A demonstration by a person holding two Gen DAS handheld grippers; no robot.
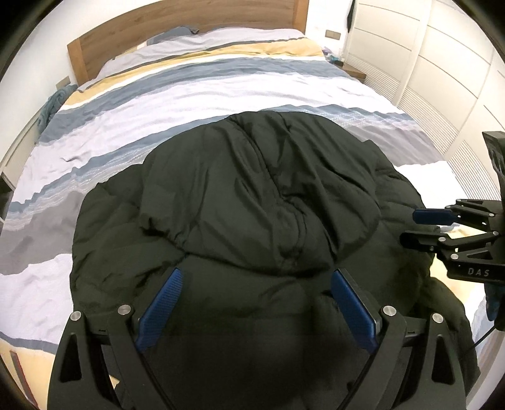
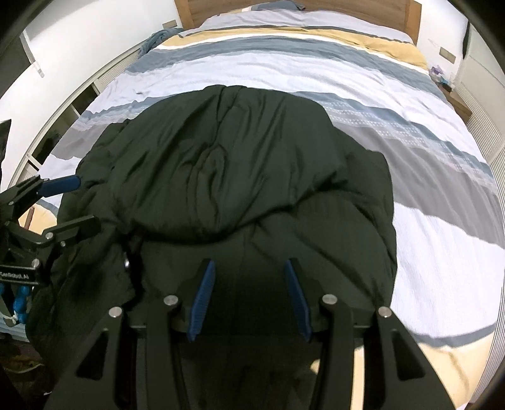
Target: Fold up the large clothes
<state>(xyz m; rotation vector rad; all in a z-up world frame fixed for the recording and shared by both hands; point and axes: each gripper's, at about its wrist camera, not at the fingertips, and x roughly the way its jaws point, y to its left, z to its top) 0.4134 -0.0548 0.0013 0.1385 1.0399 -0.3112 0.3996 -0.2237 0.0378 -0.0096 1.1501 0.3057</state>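
While the black puffer jacket [image 1: 252, 195] is spread lengthwise toward the headboard [image 1: 176, 28], the left gripper [image 1: 255, 302] and right gripper [image 2: 249, 299] are held above its near end, jaws apart and empty.

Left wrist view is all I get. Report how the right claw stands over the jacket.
Observer: The right claw is open. Its blue pads stand apart over the black puffer jacket, with nothing pinched between them.
Operator: Describe the jacket edge beside my claw.
Observer: It bunches in loose folds just below the open left claw.
Operator: Say what's beyond the bed's left side.
Observer: White shelves with open compartments run along it.
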